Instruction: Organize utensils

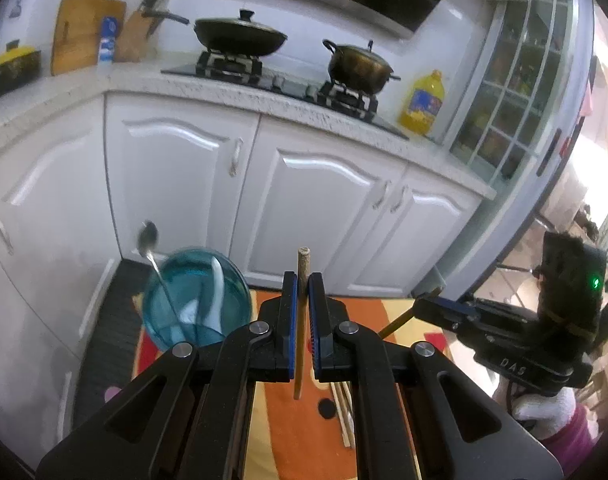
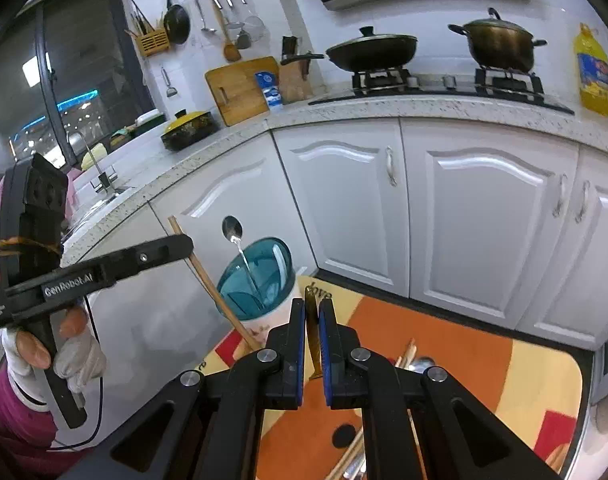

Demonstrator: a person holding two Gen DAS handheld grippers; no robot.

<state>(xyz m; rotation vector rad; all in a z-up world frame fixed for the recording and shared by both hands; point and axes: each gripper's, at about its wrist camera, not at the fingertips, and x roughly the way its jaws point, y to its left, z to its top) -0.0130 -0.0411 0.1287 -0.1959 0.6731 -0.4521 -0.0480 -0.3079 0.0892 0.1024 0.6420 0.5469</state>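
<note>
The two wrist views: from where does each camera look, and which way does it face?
Left wrist view: sits on the left gripper, faces the stove cabinets; it grips a wooden chopstick; the right gripper shows.
Right wrist view: sits on the right gripper, faces the same cabinets; the left gripper and gloved hand show.
Shared: the teal utensil holder, wok, pot.

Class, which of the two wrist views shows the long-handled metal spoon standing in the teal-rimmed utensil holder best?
The right wrist view: the long-handled metal spoon stands sharp, bowl up, its handle running down into the teal-rimmed utensil holder. The left wrist view shows the same spoon blurred, beside the closed left gripper.
</note>
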